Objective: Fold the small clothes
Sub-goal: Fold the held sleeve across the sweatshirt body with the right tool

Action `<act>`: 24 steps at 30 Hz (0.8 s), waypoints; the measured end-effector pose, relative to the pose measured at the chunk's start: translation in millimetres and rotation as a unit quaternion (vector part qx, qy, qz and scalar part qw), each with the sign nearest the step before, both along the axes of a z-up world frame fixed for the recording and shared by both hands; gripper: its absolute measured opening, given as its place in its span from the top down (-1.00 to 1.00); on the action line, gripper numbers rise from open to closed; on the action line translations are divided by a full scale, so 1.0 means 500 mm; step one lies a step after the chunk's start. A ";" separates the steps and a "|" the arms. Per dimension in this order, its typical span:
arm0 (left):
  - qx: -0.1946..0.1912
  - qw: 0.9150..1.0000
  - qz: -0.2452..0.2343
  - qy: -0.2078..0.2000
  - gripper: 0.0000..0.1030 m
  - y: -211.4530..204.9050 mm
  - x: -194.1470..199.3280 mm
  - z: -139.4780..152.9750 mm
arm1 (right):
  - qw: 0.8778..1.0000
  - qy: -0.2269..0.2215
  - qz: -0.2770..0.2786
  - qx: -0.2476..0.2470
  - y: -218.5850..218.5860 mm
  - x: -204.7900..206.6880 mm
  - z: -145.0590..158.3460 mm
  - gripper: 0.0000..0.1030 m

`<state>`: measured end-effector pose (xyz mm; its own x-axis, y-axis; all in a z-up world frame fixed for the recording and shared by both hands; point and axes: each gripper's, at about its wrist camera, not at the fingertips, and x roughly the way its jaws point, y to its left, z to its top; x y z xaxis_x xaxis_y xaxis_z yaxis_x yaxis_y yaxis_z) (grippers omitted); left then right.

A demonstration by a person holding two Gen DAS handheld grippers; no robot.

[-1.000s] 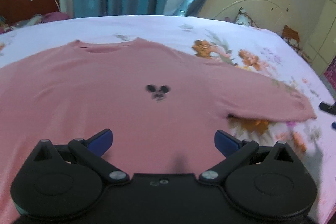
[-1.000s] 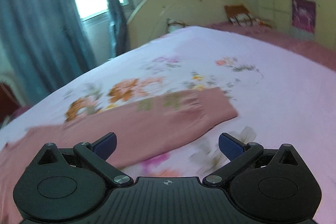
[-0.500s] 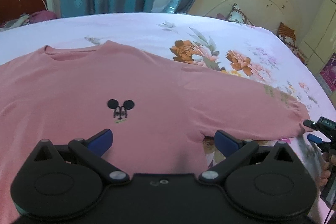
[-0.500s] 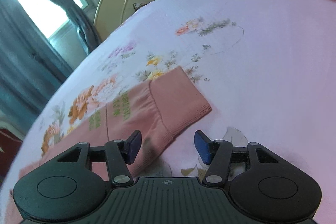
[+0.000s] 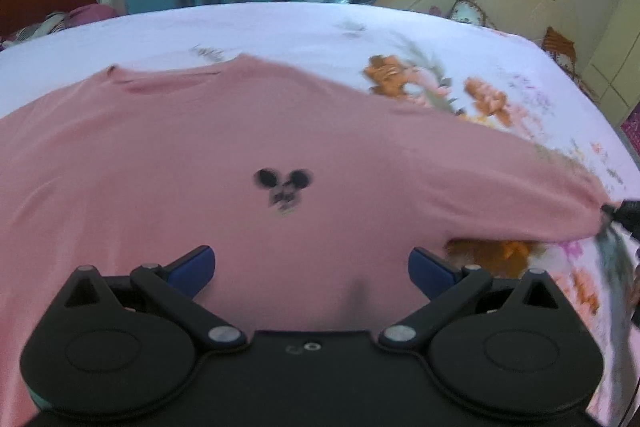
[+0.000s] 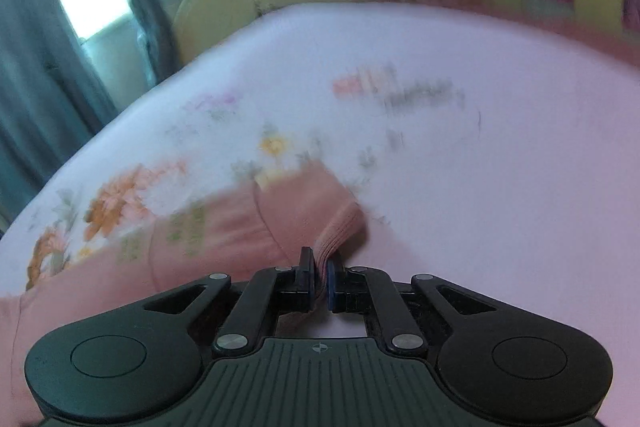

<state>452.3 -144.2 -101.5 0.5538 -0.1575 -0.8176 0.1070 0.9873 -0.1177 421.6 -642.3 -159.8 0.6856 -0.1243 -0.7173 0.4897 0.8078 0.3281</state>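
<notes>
Right gripper (image 6: 319, 277) now closed, pinching pink shirt (image 5: 200, 163) sleeve cuff (image 6: 336, 223), left gripper (image 5: 311, 267) spread above shirt

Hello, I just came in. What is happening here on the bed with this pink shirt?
A person with a gripper in each hand is folding a pink shirt spread flat on a flowered bed sheet. The right gripper is shut on the sleeve cuff. The left gripper is open above the shirt's lower part, holding nothing. No fold is made yet.
</notes>
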 end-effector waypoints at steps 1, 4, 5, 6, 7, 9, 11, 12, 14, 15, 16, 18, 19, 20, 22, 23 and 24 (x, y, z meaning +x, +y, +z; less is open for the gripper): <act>0.003 1.000 0.005 -0.002 -0.99 0.020 -0.006 -0.001 | 1.000 -0.012 0.009 -0.019 0.020 0.002 0.015 0.91; 0.011 1.000 0.023 -0.002 -0.99 0.075 -0.014 -0.007 | 0.998 -0.046 0.035 -0.031 0.086 0.013 0.054 0.91; 0.014 0.999 0.030 -0.002 -0.99 0.097 -0.015 -0.012 | 0.997 -0.053 0.051 -0.034 0.115 0.022 0.069 0.91; 0.011 0.999 0.034 -0.001 -0.99 0.120 -0.015 -0.016 | 0.995 -0.060 0.071 -0.039 0.151 0.028 0.086 0.91; 0.006 0.999 0.035 0.001 -0.99 0.144 -0.015 -0.018 | 0.992 -0.068 0.091 -0.044 0.193 0.031 0.105 0.91; 0.009 0.999 0.034 0.002 -0.99 0.178 -0.012 -0.023 | 0.987 -0.085 0.130 -0.044 0.281 0.034 0.141 0.91; 0.006 1.000 0.028 0.000 -0.99 0.218 -0.010 -0.026 | 0.981 -0.094 0.165 -0.044 0.368 0.043 0.165 0.91; 0.000 1.000 0.028 -0.002 -0.99 0.239 -0.011 -0.025 | 0.977 -0.097 0.183 -0.049 0.419 0.047 0.177 0.91; -0.013 0.999 0.031 -0.010 -0.99 0.290 -0.013 -0.020 | 0.968 -0.102 0.223 -0.048 0.530 0.057 0.193 0.91; -0.016 0.999 0.032 -0.015 -0.99 0.317 -0.016 -0.016 | 0.964 -0.103 0.240 -0.051 0.576 0.071 0.190 0.91; -0.017 0.999 0.034 -0.019 -0.99 0.340 -0.020 -0.014 | 0.958 -0.103 0.263 -0.058 0.636 0.078 0.191 0.91; -0.024 0.999 0.040 -0.024 -0.99 0.401 -0.028 -0.011 | 0.942 -0.099 0.312 -0.073 0.751 0.090 0.185 0.91; -0.029 0.998 0.044 -0.025 -0.99 0.426 -0.032 -0.009 | 0.934 -0.095 0.334 -0.082 0.806 0.092 0.180 0.91; -0.034 0.998 0.051 -0.030 -0.99 0.453 -0.039 -0.007 | 0.927 -0.093 0.352 -0.088 0.851 0.100 0.176 0.91; -0.040 0.996 0.066 -0.041 -0.99 0.512 -0.053 0.000 | 0.913 -0.091 0.387 -0.096 0.944 0.093 0.165 0.91; -0.039 0.996 0.074 -0.044 -0.99 0.531 -0.056 0.002 | 0.907 -0.088 0.401 -0.098 0.985 0.090 0.158 0.91; -0.039 0.995 0.081 -0.048 -0.99 0.550 -0.060 0.004 | 0.902 -0.085 0.412 -0.100 1.013 0.099 0.147 0.91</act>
